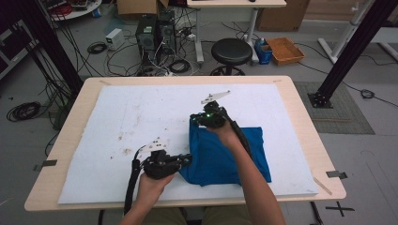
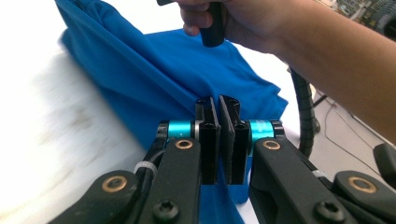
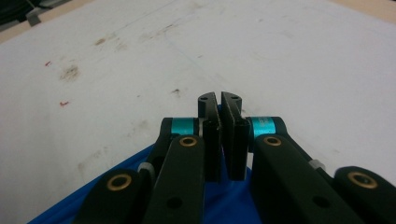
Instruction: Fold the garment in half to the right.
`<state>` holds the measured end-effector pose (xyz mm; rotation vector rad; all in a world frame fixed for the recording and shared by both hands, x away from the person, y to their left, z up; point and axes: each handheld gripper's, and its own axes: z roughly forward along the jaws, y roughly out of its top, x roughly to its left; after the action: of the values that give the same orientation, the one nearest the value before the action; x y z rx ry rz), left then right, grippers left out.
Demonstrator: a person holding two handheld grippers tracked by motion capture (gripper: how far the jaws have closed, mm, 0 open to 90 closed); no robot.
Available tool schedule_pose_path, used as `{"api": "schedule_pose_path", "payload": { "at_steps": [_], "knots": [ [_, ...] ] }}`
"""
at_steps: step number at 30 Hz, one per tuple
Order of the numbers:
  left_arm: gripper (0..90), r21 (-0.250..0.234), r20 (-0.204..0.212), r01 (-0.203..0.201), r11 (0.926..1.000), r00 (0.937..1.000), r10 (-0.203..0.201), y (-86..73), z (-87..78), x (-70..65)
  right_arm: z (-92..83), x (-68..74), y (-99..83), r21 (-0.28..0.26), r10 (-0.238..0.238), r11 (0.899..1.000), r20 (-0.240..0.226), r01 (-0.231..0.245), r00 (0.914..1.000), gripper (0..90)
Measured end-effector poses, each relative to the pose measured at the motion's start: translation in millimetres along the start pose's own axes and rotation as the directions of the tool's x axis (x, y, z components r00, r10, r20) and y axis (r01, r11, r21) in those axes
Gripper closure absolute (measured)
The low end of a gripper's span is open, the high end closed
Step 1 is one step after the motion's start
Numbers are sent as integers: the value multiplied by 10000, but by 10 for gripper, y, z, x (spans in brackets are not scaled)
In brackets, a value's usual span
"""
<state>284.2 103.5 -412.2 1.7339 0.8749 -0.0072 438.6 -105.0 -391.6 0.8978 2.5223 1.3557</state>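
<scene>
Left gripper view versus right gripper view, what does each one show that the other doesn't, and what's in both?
Left gripper view alone: the other hand gripping a black handle, its corrugated cable, and the blue cloth pulled up into a taut fold by the left gripper, whose jaws are shut on it. Right gripper view alone: a wide stretch of stained white mat ahead of the right gripper. Both: closed black jaws with teal fittings, blue cloth and white mat.

No readable text, labels or numbers anywhere. Only mark: black tape cross on floor (image 1: 340, 207), about 4 o'clock of the table (image 1: 300, 101).
</scene>
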Motion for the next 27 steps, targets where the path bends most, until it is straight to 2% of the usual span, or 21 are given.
{"api": "schedule_pose_path", "payload": {
  "at_steps": [5,7,8,9,13,14,15,17,18,21,22,23,24,25,26,27],
  "knots": [
    [864,302,476,-137,9994,9988,123,156,275,-117,-243,-146,-121,-300,248,9993,365,-237,9990,875],
    [864,378,693,-71,9993,9976,45,198,382,-152,-343,-211,-187,-404,427,9984,531,-406,9977,875],
    [864,378,693,-71,9993,9976,45,198,382,-152,-343,-211,-187,-404,427,9984,531,-406,9977,875],
    [865,473,860,-26,9989,9963,-15,230,489,-184,-440,-285,-257,-514,555,9973,684,-520,9961,875],
    [864,806,1136,-68,9967,9935,-24,280,704,-248,-626,-407,-401,-614,915,9945,1064,-853,9901,875],
    [864,806,1136,-68,9967,9935,-24,280,704,-248,-626,-407,-401,-614,915,9945,1064,-853,9901,875],
    [864,944,1210,-43,9955,9926,-72,301,811,-280,-711,-470,-480,-600,1015,9937,1286,-944,9865,875],
    [864,982,1262,-28,9952,9920,-96,311,863,-290,-738,-489,-506,-563,1066,9934,1423,-995,9841,875],
    [864,1100,1326,2,9939,9911,-148,330,966,-311,-803,-541,-579,-514,1266,9915,1679,-1196,9776,875],
    [864,1330,1387,-2,9911,9902,-184,355,1119,-337,-888,-624,-680,-475,1569,9875,2025,-1504,9666,875],
    [864,1330,1387,-2,9911,9902,-184,355,1119,-337,-888,-624,-680,-475,1569,9875,2025,-1504,9666,875],
    [864,1475,1427,1,9891,9895,-214,374,1218,-354,-946,-667,-733,-460,1702,9854,2312,-1639,9579,875],
    [864,1475,1427,1,9891,9895,-214,374,1218,-354,-946,-667,-733,-460,1702,9854,2312,-1639,9579,875],
    [864,1530,1435,29,9882,9893,-252,385,1278,-370,-995,-699,-776,-506,1785,9839,2521,-1712,9511,875],
    [864,1563,1454,43,9877,9890,-273,391,1314,-381,-995,-699,-776,-506,1785,9839,2521,-1712,9511,875],
    [864,1628,1496,36,9867,9883,-282,398,1372,-401,-1012,-707,-792,-507,1859,9826,2609,-1789,9473,875]
  ]
}}
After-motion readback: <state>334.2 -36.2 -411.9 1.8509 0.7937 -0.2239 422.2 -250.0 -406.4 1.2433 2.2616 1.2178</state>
